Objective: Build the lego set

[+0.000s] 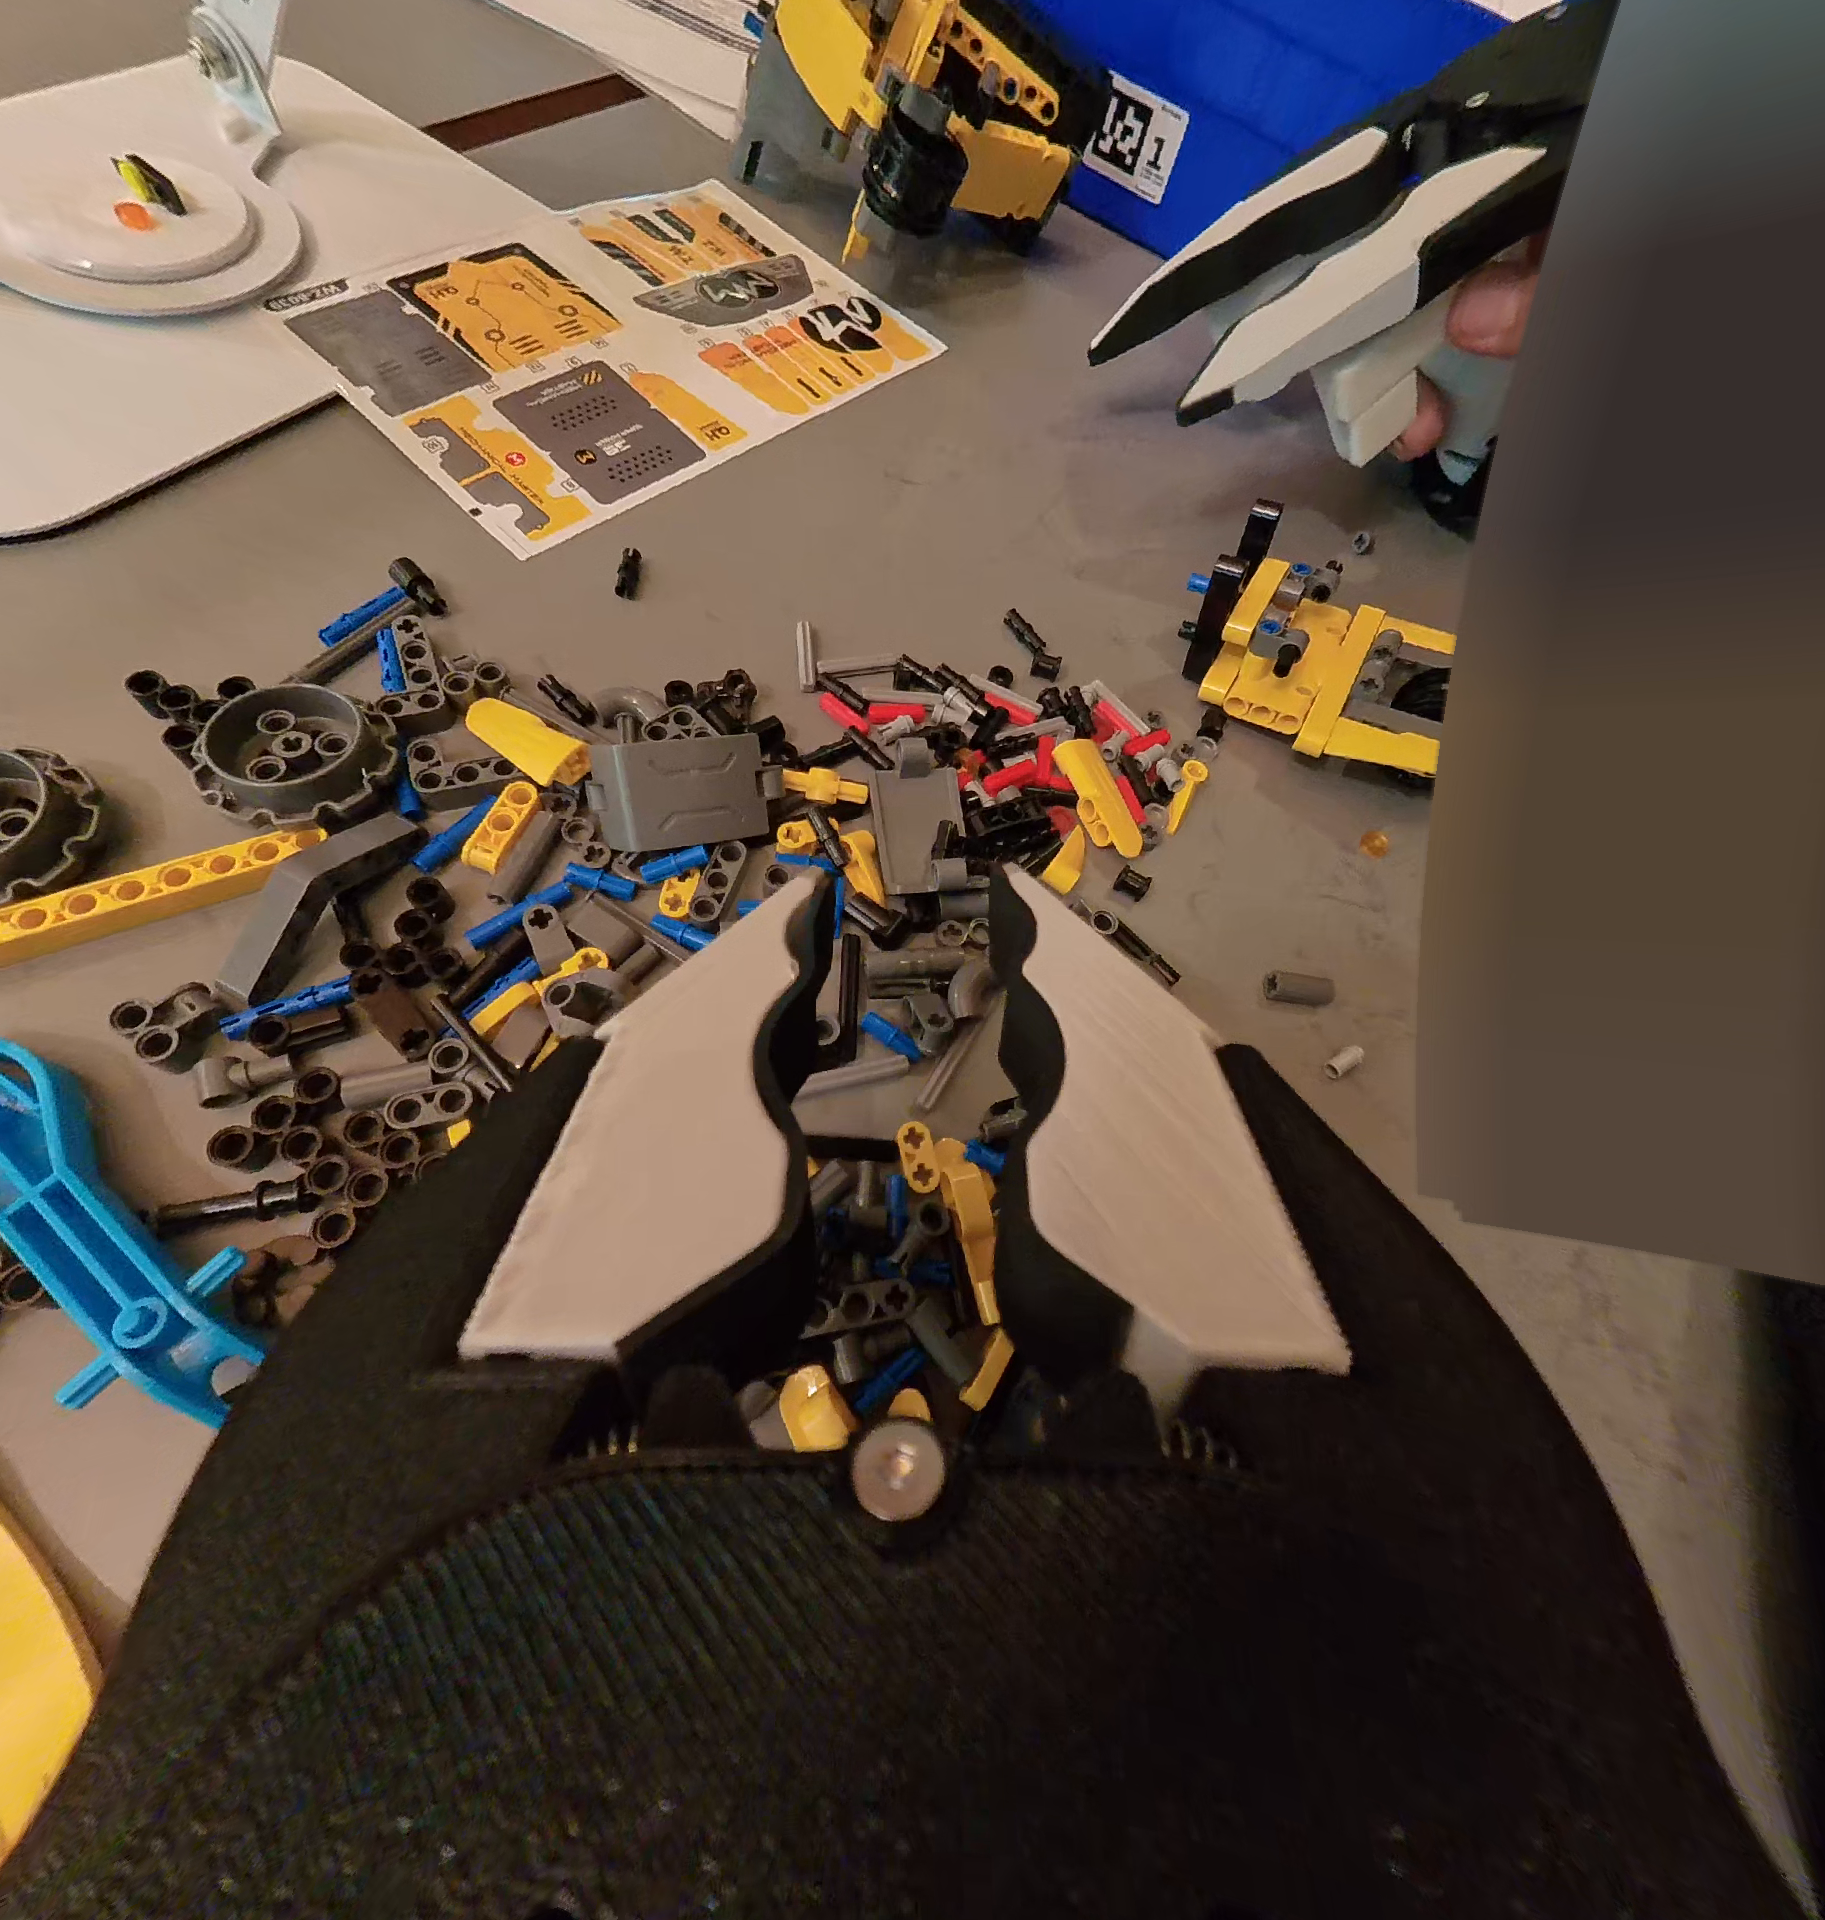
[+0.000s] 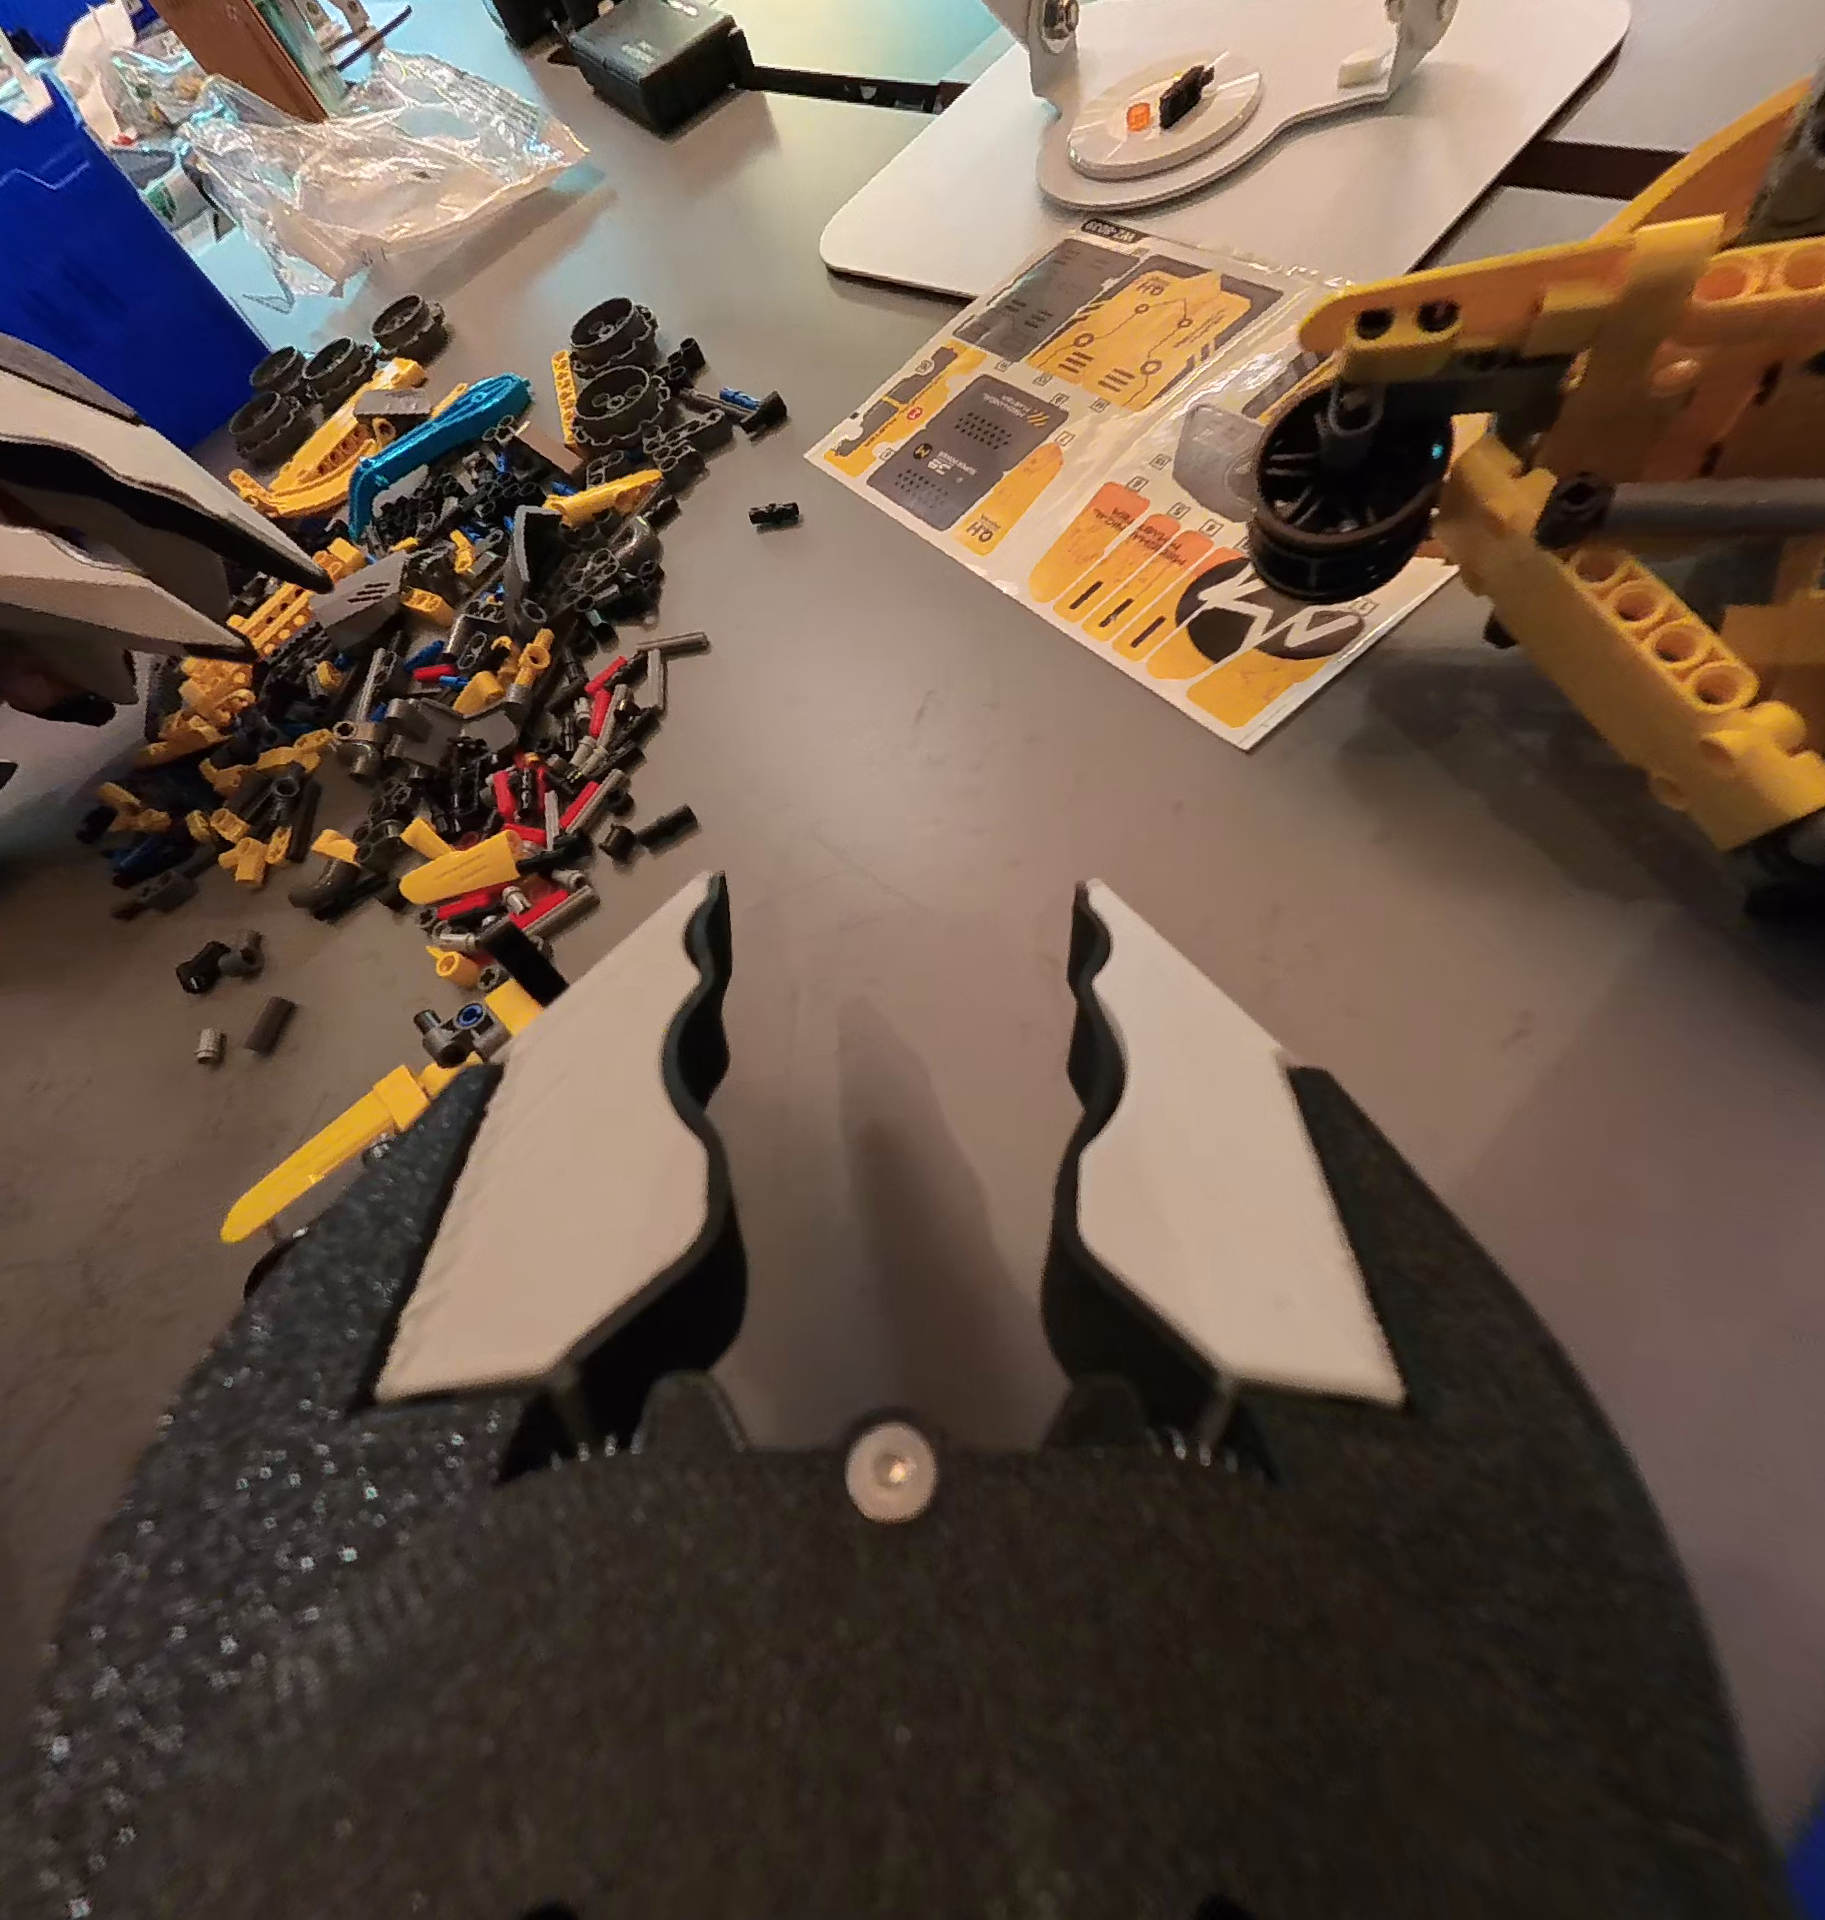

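Grey tabletop (image 2: 991,727) fills both views. My left gripper (image 1: 903,883) hovers jaws apart, gripping nothing, low over the loose brick pile (image 1: 679,831), angled down for picking. My right gripper (image 2: 897,894) hangs wide apart above bare table, between that pile and the yellow model (image 2: 1614,520), sticker sheet (image 2: 1095,468) beyond.

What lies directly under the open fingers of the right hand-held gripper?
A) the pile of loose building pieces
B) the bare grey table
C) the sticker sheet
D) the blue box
B: in the right wrist view, the right hand-held gripper has only bare grey table between its spread fingers; the pile of loose building pieces lies off to its left and the sticker sheet farther ahead.
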A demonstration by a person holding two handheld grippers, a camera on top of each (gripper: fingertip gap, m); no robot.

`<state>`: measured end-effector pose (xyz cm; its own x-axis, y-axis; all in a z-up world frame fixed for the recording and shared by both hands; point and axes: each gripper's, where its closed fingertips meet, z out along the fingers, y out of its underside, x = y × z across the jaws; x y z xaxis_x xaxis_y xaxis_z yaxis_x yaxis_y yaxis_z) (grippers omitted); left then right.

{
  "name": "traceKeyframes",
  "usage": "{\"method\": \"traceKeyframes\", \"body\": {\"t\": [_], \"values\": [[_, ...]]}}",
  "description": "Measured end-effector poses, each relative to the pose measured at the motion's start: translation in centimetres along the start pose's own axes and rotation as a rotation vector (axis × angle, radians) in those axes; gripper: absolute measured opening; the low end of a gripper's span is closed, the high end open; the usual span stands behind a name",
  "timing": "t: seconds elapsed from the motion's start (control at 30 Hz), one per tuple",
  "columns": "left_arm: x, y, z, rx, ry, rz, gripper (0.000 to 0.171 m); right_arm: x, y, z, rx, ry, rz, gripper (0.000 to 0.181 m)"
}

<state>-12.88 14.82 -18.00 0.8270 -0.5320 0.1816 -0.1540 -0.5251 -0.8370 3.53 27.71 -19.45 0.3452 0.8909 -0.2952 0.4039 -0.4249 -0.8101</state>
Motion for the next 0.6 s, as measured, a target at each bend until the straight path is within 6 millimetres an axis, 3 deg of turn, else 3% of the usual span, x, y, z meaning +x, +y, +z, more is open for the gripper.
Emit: {"method": "traceKeyframes", "body": {"t": [0.6], "values": [[0.08,0.55,0.46,-0.032,-0.004,0.008,0.032,-0.08,0.11,0.09,-0.008,0.002,-0.009,0.065]]}}
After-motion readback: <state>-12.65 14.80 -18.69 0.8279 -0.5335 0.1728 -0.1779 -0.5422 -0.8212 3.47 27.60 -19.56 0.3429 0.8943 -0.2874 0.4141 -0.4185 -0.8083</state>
